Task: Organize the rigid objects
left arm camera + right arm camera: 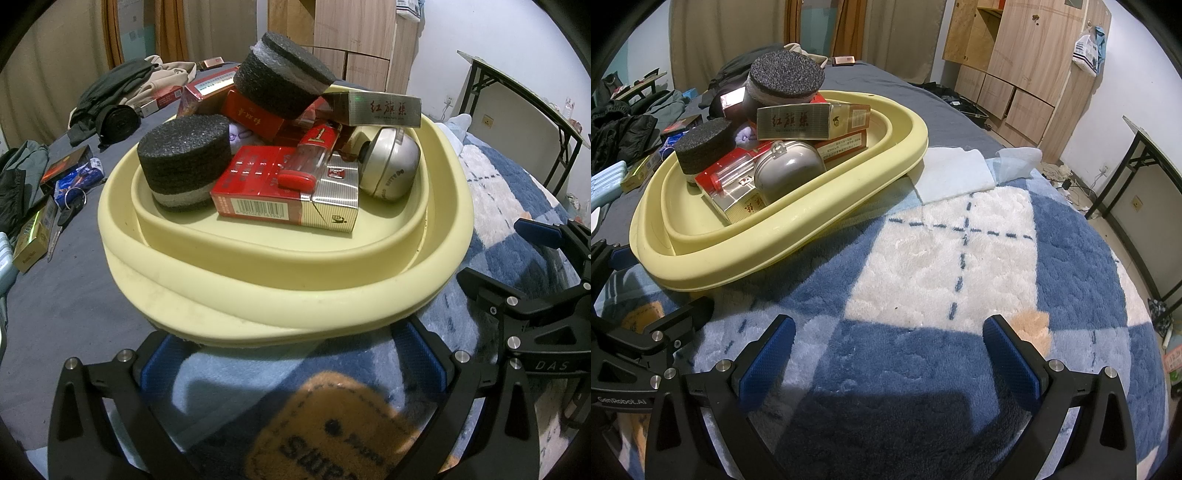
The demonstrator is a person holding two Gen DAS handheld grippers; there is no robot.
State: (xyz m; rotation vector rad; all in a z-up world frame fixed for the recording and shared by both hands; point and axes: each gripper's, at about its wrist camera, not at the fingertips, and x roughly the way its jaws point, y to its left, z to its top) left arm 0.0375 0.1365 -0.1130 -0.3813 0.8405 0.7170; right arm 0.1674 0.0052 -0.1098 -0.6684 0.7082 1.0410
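A pale yellow basin (295,266) (798,221) rests on the bed, half on a blue-and-white blanket (942,258). It holds two black foam discs (184,155) (280,70), red cigarette packs (258,184), a clear lighter with a red cap (310,158), a silver round case (391,162) (790,170) and a silver box with red characters (384,109) (794,120). My left gripper (291,362) is open, its fingertips at the basin's near rim with only blanket between them. My right gripper (890,362) is open over bare blanket, to the right of the basin.
Small boxes and keys (70,199) lie on the grey sheet left of the basin, with dark clothes (122,92) behind. A folded white cloth (953,173) lies beyond the basin's right end. Wooden cabinets (1027,55) and a folding table (1145,166) stand to the right.
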